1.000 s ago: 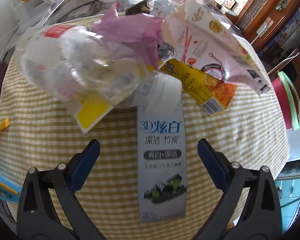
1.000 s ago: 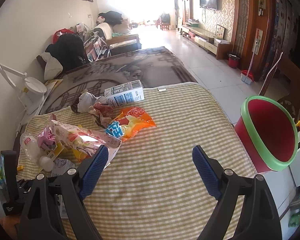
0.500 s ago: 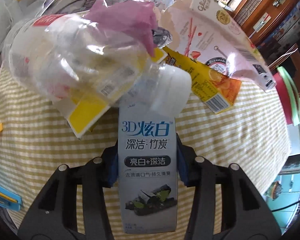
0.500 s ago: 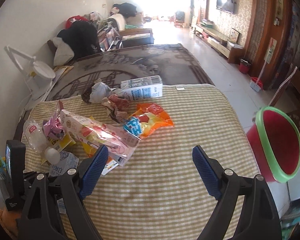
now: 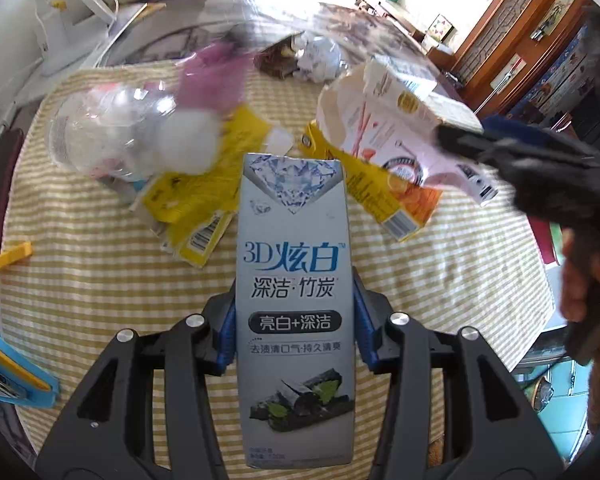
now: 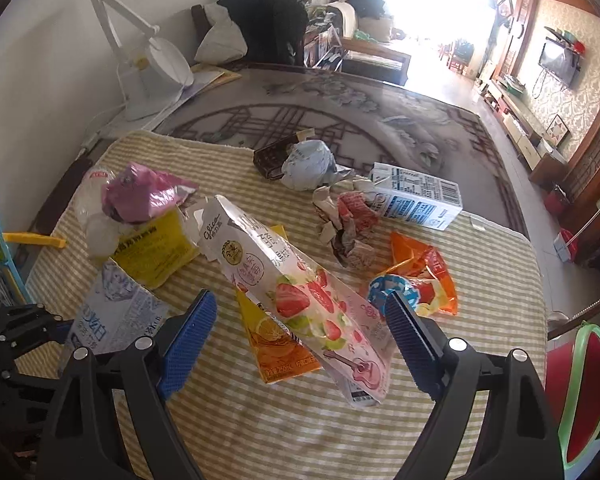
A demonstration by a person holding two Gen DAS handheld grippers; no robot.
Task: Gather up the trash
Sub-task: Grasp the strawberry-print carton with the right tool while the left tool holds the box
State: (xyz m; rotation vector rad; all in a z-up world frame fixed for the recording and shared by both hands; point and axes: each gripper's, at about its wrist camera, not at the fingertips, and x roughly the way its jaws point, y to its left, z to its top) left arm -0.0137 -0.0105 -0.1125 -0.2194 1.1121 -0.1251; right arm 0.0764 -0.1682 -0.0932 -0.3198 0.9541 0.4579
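Trash on checked cloth (image 6: pixel 480 272): one toothpaste box (image 5: pixel 296 304) pinched by left gripper (image 5: pixel 294 320); right gripper (image 6: pixel 300 332) spread above one strawberry box (image 6: pixel 300 292).

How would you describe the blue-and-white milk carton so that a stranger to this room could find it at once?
Start at the yellow-checked cloth covering the near part of the table. Along its far edge, where the dark patterned tabletop begins, the milk carton lies on its side to the right of a crumpled pale paper ball. It is the only clean, uncrushed box there, white with blue printing.
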